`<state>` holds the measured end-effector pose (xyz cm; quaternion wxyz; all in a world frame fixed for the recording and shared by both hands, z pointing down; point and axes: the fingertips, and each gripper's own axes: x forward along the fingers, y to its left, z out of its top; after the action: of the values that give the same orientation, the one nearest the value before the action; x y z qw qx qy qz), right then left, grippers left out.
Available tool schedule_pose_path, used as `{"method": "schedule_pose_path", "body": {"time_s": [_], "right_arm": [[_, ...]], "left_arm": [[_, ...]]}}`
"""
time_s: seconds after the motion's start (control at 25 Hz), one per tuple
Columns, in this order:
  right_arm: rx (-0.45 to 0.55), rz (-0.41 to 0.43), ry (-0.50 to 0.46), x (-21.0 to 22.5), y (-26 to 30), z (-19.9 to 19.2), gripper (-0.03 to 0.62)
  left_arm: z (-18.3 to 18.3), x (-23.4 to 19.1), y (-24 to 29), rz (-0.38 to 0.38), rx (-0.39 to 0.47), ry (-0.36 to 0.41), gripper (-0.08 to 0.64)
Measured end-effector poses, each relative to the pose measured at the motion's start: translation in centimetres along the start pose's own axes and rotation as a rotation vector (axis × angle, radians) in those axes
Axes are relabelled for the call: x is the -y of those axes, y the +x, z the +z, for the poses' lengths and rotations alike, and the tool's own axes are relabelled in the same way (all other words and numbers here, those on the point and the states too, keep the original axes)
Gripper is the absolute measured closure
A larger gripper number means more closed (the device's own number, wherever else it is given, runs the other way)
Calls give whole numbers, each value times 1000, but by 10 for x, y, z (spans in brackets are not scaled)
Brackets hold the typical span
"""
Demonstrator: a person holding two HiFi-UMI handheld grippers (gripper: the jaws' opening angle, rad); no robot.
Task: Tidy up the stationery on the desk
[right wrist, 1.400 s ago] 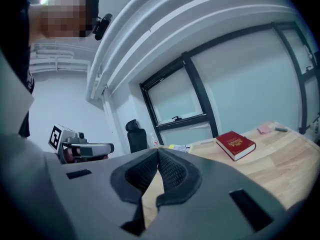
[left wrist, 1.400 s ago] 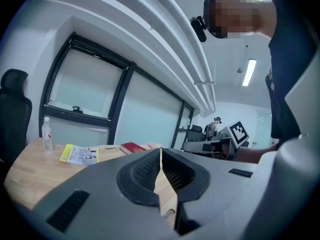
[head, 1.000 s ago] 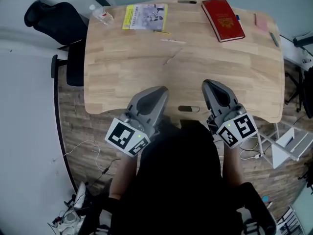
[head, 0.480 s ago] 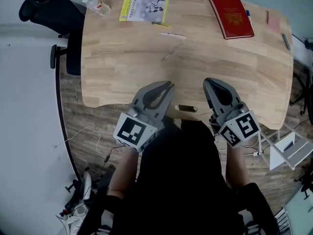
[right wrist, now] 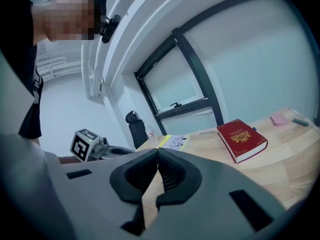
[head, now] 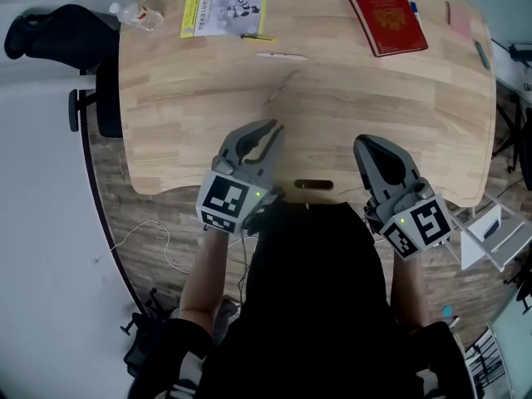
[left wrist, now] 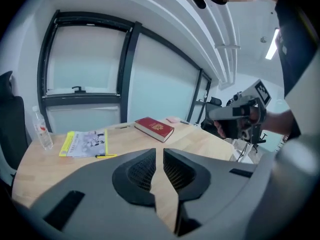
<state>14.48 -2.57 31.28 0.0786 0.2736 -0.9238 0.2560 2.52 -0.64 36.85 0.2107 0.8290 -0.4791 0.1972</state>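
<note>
Stationery, a yellow pen (head: pixel 258 36), red book (head: pixel 382 11) and booklet (head: pixel 224 7), lies on the far worktop (head: pixel 374 98), so I judge this the approach: left hand-held gripper (head: pixel 266 131) slightly parted and empty, right hand-held gripper (head: pixel 363 142) closed on nothing, next reach forward and open.

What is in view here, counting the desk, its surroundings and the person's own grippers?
desk: one, light wood, centre
book: one, red, far right
booklet: one, yellow-white, far left
yellow pen: one, by booklet's near edge
pale pen: one, white, just nearer than it
blue pen: one, right of book
dark pen: one, right edge
pad: one, pink, far right corner
bottle: one, clear, far left corner
chair: one, black, left of desk
left gripper: one, grey, near edge, jaws slightly apart, empty
right gripper: one, grey, near edge, jaws shut, empty
</note>
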Motion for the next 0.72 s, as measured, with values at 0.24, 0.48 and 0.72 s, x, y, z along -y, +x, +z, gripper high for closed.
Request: {"method": "schedule_pose_path", "body": {"time_s": [0.24, 0.48, 0.72], "right_arm": [[-45, -6, 44, 1, 11, -22, 572], [-86, 0, 39, -3, 24, -34, 572], [-117, -4, 50, -5, 32, -42, 572]], "left_arm": [[-38, -28, 37, 18, -78, 7, 522], [-73, -40, 72, -11, -147, 21, 459], [-99, -64, 103, 39, -238, 174, 439]]}}
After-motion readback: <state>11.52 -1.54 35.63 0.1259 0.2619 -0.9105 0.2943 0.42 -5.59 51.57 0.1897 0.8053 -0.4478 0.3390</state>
